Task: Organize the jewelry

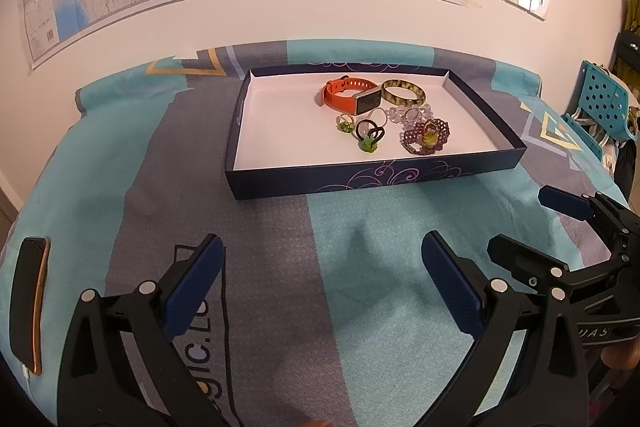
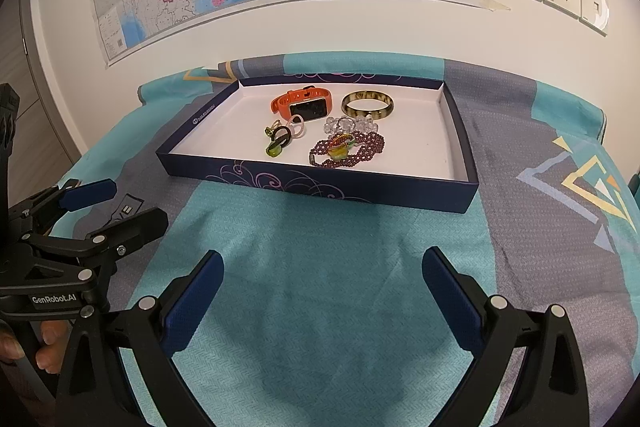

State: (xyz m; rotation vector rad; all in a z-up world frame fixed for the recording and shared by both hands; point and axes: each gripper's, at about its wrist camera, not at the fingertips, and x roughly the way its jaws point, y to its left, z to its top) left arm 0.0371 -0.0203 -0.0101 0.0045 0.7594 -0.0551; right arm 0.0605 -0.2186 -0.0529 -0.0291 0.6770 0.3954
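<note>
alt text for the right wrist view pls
A shallow navy box on a teal and grey cloth holds an orange watch, a bangle, bead bracelets and small rings. The open right gripper hovers before it, empty; the left gripper, also open, shows at left.

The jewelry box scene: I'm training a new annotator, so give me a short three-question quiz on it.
1. True or false: both the left gripper and the right gripper are open and hold nothing.
2. Which item lies in the box right beside the orange watch?
A. a brown bangle
B. a silver spoon
C. a red comb
3. Fill in: the purple bead bracelet lies near the box's ____ wall, the one closest to the grippers.

Key: 1 true; 2 A; 3 front.
</note>
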